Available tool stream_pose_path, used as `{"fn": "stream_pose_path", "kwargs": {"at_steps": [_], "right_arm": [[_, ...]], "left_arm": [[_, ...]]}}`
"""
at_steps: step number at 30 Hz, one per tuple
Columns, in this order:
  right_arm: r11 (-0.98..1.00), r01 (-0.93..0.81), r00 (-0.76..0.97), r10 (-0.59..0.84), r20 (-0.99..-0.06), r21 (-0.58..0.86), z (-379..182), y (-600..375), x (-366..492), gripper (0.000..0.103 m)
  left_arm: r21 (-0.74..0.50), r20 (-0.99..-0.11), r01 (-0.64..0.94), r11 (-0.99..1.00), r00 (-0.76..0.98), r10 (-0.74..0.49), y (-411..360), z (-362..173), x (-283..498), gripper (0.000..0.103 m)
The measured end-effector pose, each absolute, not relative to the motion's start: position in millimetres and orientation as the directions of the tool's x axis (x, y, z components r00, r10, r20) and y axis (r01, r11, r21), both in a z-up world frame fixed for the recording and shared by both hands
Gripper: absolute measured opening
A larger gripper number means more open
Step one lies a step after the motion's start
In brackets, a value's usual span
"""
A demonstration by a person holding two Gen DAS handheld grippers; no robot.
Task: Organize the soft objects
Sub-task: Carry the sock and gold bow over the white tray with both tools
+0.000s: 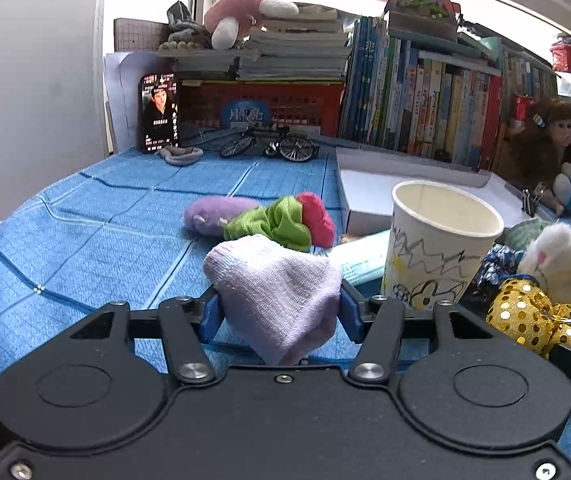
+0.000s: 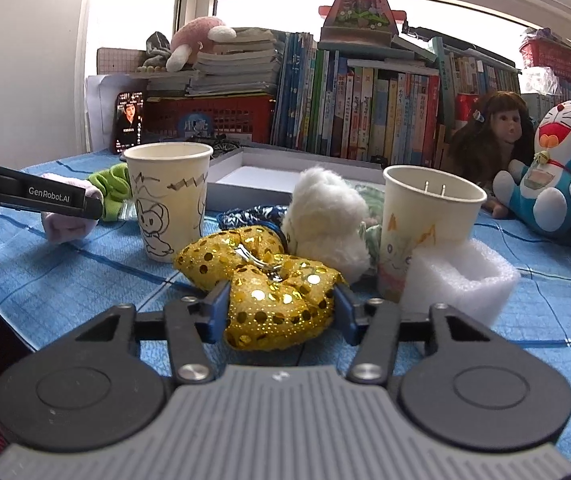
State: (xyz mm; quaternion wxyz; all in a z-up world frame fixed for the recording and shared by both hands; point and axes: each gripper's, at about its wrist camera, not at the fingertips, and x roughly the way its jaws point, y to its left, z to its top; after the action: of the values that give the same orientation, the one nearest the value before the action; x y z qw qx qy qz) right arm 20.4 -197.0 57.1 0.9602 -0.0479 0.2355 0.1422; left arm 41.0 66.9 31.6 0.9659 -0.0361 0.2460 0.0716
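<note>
**Both grippers had something soft pinched**

So nearest the left wrist camera, the left gripper (image 1: 279,306) had its blue fingers (image 1: 210,316) clamped on a pale lilac sock (image 1: 275,288), which bunched up between them and drooped a bit toward the camera. Same story on the other side: the right gripper (image 2: 281,306) had its fingers (image 2: 218,312) pressed onto the near lobe of a gold sequin bow (image 2: 269,292), with the bow's far lobe lying on the blue cloth-covered surface (image 2: 545,320).

From the bow, a white foam block (image 2: 461,276) sat at about 3 o'clock, touching a paper cup with a cat face drawn on it (image 2: 425,224). A fluffy white plush (image 2: 325,216) was at roughly 1 o'clock, just behind the bow, and a doodled paper cup (image 2: 169,196) stood at 11 o'clock. The left gripper showed up at 9 o'clock in the right wrist view, sock in it.

Further out in the left view, a green scrunchie (image 1: 273,222), a pink plush piece (image 1: 317,216) and a purple plush (image 1: 213,214) lay bunched together at 12 o'clock from the sock. A white shallow box (image 1: 405,176) sat at 1 o'clock.

Way at the back were a row of books (image 2: 365,116), a doll (image 2: 493,128) and a blue cat plush (image 2: 557,172).
</note>
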Motion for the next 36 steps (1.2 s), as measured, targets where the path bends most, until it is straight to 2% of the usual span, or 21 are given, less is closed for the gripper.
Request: {"fn": "stream_pose_path", "kwargs": {"at_steps": [7, 18, 30, 36], "right_arm": [[0.951, -0.309, 0.865, 0.271, -0.423, -0.021, 73.0, -199.8, 13.6, 0.054], [0.944, -0.328, 0.884, 0.291, -0.367, -0.042, 116.8, -207.7, 17.5, 0.054], [0.945, -0.328, 0.876, 0.300, -0.378, -0.010, 163.6, -227.3, 62.2, 0.054], [0.940, -0.339, 0.840, 0.322, -0.436, 0.040, 181.4, -241.3, 103.0, 0.054]], "left_arm": [[-0.040, -0.447, -0.116, 0.992, 0.890, 0.086, 64.9, 52.9, 35.0, 0.053], [-0.080, -0.417, 0.021, 0.997, 0.907, -0.053, 55.2, 100.0, 43.9, 0.052], [-0.123, -0.404, 0.137, 0.983, 0.898, -0.176, 38.9, 157.6, 85.9, 0.052], [-0.161, -0.466, 0.171, 0.972, 0.855, -0.228, 27.4, 172.5, 128.7, 0.052]]}}
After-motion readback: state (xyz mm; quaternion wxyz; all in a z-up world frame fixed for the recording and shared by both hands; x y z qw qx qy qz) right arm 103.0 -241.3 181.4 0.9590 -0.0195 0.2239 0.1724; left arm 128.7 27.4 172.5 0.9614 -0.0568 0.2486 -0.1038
